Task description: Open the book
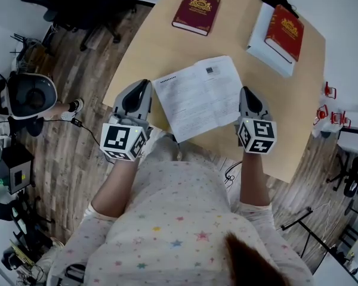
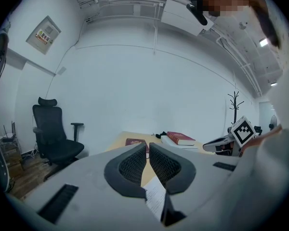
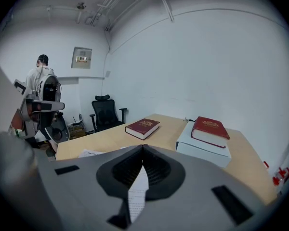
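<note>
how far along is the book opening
Looks done: the book is spread open, pages up, at the table's near edge. In hand: the left gripper and right gripper each pinch an outer page edge. Left: probably only letting go.

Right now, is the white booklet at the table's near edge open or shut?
Open: the booklet lies spread, two printed pages showing beside a centre fold.

Our book (image 1: 198, 97) pages matt white paper, desk (image 1: 149, 52) smooth pale wood, left gripper (image 2: 148, 163) pads (image 2: 130, 167) ribbed matt black.
</note>
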The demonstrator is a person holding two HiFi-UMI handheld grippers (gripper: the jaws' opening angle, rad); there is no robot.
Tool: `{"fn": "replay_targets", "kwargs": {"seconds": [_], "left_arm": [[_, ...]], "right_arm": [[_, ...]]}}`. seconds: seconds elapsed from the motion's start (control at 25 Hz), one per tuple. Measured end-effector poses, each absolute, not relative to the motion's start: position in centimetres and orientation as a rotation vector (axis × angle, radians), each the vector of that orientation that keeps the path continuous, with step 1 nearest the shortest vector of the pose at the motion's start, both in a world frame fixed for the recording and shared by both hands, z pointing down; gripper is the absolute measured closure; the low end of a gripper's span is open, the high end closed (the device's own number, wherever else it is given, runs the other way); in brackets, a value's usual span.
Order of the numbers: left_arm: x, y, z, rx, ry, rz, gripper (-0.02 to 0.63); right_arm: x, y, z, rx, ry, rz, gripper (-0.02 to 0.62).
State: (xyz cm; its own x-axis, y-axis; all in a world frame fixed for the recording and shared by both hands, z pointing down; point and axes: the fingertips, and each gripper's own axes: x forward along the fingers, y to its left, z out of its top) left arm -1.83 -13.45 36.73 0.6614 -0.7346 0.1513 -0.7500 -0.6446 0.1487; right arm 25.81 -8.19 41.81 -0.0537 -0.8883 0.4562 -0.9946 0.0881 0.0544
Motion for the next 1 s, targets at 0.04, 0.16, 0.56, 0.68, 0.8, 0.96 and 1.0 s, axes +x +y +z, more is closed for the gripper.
{"fn": "replay_targets", "kwargs": {"seconds": [0.04, 0.16, 0.56, 0.68, 0.8, 0.96, 1.0], "left_arm": [[-1.9, -13.5, 36.6, 2.683, -1.208, 0.109, 0.578], [-1.9, -13.7, 36.2, 2.699, -1.195, 0.097, 0.578], [-1.6, -13.8, 34.1, 2.758, -1.153, 0.049, 0.578], [-1.8, -13.7, 33.3, 2.771, -1.146, 0.029, 0.578], [-1.9, -13.7, 32.6, 2.783, -1.143, 0.015, 0.58], [-2.0, -13.8, 32.0, 2.79, -1.142, 0.005, 0.58], [-2.0, -13.8, 31.8, 2.793, -1.142, 0.003, 0.58]], "right_arm": [[25.6, -8.1, 41.3, 1.864, -2.006, 0.378, 0.595], [25.0, -7.9, 39.9, 1.891, -2.021, 0.35, 0.595], [23.2, -7.0, 35.2, 1.977, -2.088, 0.286, 0.595], [22.5, -6.7, 34.0, 1.992, -2.11, 0.269, 0.595], [22.0, -6.6, 32.8, 2.003, -2.127, 0.248, 0.595], [21.3, -6.6, 31.7, 2.006, -2.149, 0.227, 0.595], [21.1, -6.6, 31.5, 2.005, -2.153, 0.222, 0.595]]}}
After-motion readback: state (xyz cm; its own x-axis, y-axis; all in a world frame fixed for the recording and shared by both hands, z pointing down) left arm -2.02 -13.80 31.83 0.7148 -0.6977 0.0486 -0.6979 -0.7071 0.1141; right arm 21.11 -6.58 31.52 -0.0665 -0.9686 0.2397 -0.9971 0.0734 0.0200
